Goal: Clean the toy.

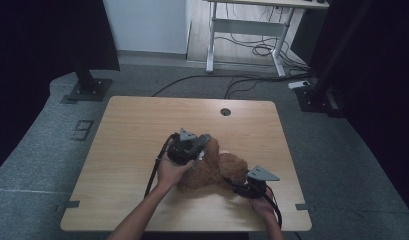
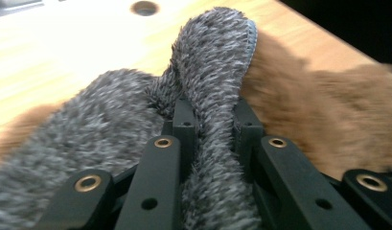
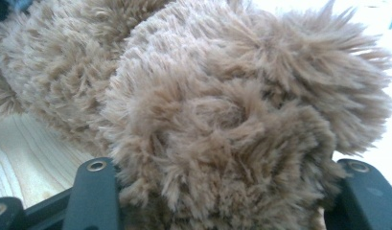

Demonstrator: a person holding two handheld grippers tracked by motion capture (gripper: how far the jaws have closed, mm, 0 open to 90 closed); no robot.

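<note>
Nearest us on the wooden table (image 1: 127,130), our right gripper (image 1: 248,189) has its jaws spread wide around a lobe of the brown plush toy (image 1: 214,170). Just beyond, our left gripper (image 1: 198,154) is clamped on the toy's grey furry flap (image 2: 215,72). Past the toy, the table's round cable hole (image 1: 225,111) lies near the far edge.

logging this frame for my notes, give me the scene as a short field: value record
surface: wooden table with a round hole
main object: brown plush toy lying on the table
left gripper: shut on grey furry piece of the toy
right gripper: jaws either side of brown plush; grip cannot be told
</note>
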